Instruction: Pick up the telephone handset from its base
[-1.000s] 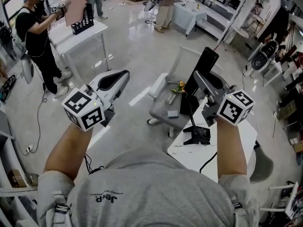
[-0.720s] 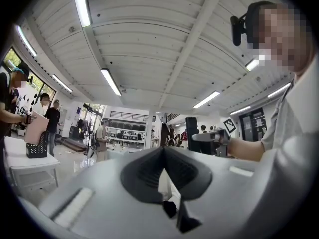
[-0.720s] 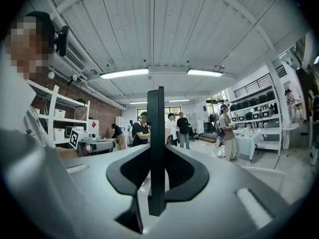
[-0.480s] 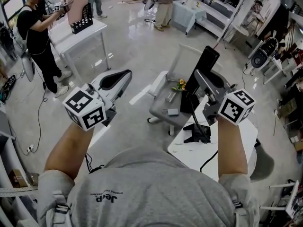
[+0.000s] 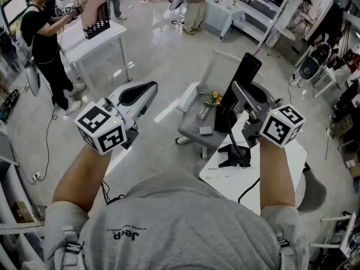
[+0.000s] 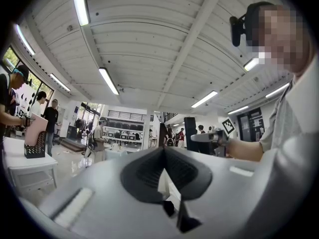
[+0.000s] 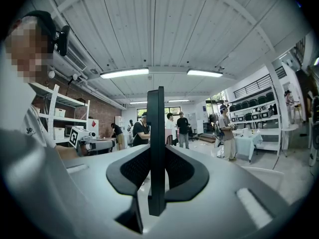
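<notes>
My right gripper (image 5: 238,89) is shut on a flat black telephone handset (image 5: 243,79) and holds it up in the air. In the right gripper view the handset (image 7: 156,148) shows edge-on as a thin upright slab clamped between the two dark pads. A dark cord (image 5: 228,133) hangs from it toward the black base (image 5: 234,157) on the white table (image 5: 278,170) below. My left gripper (image 5: 147,90) is raised at the left, away from the phone. Its jaws meet at the tips with nothing between them (image 6: 163,153).
A grey chair (image 5: 194,129) with a yellow flower and a small grey item on its seat stands beside the white table. Another white table (image 5: 95,41) with a black-and-pink holder is far left. Several people stand around the room. Shelving runs along the right wall.
</notes>
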Available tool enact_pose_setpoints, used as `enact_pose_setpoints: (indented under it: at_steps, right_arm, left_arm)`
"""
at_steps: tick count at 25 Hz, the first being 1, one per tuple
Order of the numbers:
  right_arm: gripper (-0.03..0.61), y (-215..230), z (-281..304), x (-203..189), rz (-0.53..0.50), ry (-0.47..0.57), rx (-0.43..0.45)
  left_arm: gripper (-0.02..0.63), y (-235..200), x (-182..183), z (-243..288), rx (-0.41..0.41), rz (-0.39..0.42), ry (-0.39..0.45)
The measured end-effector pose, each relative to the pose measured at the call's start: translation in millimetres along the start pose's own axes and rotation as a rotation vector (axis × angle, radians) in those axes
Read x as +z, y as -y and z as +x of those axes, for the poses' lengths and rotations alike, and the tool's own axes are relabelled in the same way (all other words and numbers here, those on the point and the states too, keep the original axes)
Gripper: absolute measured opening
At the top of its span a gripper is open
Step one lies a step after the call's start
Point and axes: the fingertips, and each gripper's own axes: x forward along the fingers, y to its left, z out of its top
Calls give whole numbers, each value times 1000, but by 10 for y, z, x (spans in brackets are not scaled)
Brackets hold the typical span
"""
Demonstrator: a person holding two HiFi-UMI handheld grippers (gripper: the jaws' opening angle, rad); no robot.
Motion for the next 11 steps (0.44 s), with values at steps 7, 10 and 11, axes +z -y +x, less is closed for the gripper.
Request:
enact_pose_setpoints:
  at_steps: [7,10,11]
  right_arm:
    - [78,-18,-12,21,-1,8,3]
    - [78,-33,-20,40,-3,13,4]
    - [78,-37,-25,45,-3,14,5]
  left_arm:
    - [58,-1,19,-24,-6,-3,-3]
    - [58,4,48,-44,-7,1,-8]
    - [58,8,52,-49,-9,3,-8]
